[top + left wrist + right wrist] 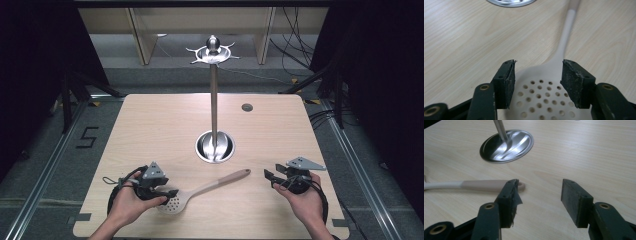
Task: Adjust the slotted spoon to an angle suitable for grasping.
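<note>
A white perforated skimmer (210, 187) with a beige handle lies flat on the wooden table (160, 120), its head toward the front left. My left gripper (171, 193) hovers over that head, jaws open. In the left gripper view the holed head (541, 92) lies under and between the two pads (507, 80) of the left gripper (537, 67), which do not press on it. My right gripper (269, 175) stands open just right of the handle's tip. In the right gripper view the handle (481, 185) ends behind the left jaw of the right gripper (540, 186), with nothing between the pads.
A tall metal stand (214, 100) with a ring of hooks at its top rises from a round steel base (215, 146) at the table's middle. The base (506, 142) sits just beyond the skimmer. A small dark grommet (247, 107) lies at the far right.
</note>
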A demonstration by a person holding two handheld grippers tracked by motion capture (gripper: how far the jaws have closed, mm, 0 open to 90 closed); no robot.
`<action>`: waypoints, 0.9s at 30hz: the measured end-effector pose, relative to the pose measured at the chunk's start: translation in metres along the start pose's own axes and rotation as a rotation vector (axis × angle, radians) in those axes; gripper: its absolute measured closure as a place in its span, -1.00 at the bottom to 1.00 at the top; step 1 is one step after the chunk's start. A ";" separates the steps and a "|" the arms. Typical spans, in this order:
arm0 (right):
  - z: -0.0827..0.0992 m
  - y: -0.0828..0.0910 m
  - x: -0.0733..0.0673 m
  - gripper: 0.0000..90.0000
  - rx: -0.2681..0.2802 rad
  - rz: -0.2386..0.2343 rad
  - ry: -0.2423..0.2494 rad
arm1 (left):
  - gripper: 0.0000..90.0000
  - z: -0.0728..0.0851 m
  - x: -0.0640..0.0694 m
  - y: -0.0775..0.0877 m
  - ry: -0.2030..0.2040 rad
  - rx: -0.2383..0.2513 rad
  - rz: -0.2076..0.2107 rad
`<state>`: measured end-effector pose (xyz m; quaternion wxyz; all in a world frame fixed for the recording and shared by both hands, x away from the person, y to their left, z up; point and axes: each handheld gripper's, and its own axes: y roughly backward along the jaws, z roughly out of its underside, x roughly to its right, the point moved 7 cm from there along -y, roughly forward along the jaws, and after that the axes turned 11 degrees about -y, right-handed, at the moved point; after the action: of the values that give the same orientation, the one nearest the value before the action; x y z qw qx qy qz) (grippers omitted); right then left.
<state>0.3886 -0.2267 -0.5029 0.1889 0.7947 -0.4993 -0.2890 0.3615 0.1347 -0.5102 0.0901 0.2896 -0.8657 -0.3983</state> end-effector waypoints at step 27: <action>-0.001 -0.001 0.002 0.52 -0.037 0.015 0.035 | 0.15 -0.094 0.034 -0.077 -0.261 -0.329 0.196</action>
<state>0.3904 -0.2279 -0.5028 0.2144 0.7921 -0.4966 -0.2828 0.4030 0.0161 -0.5071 0.0615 0.1314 -0.8173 -0.5577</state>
